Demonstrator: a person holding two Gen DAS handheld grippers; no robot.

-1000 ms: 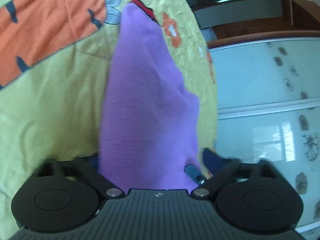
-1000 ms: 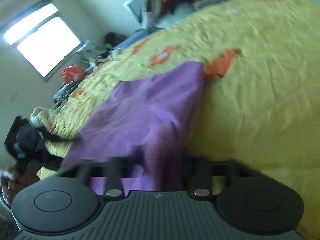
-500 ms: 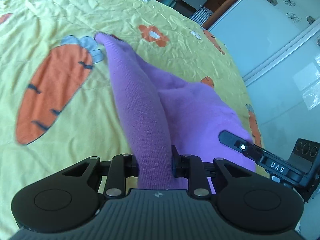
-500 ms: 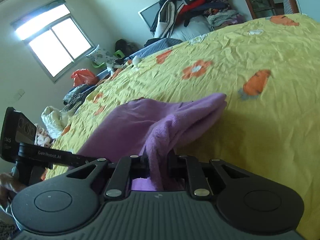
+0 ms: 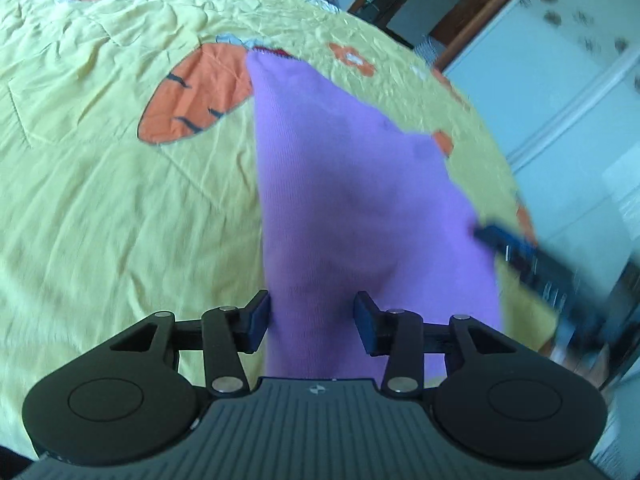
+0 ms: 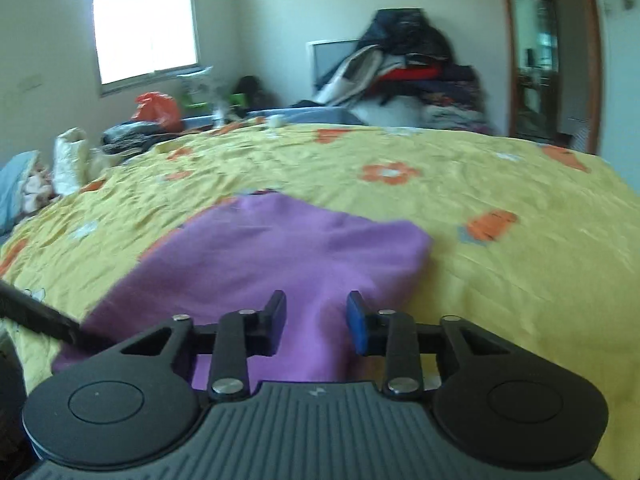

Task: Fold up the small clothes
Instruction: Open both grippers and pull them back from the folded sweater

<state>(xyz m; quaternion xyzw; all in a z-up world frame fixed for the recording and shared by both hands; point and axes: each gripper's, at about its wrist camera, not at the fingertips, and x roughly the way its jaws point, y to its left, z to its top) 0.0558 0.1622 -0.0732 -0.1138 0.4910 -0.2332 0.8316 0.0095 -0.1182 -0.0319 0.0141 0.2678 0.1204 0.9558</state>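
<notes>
Lying flat on the yellow quilted bedspread [image 5: 100,200], the purple knit garment [image 5: 352,184] is running lengthwise away from both tools, its near edge sitting between their tips. Left gripper [image 5: 312,316] and right gripper [image 6: 316,320] are each standing with jaws parted, clamping nothing. Fabric is appearing soft, ribbed and limp; neither hand is looking nearer.

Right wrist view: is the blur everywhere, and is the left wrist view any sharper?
Right wrist view: the window is blown out, the clothes pile and purple garment are smeared, while the right gripper stays crisp. Left wrist view: the garment and bedspread look soft, and the other gripper is streaked at right.
</notes>
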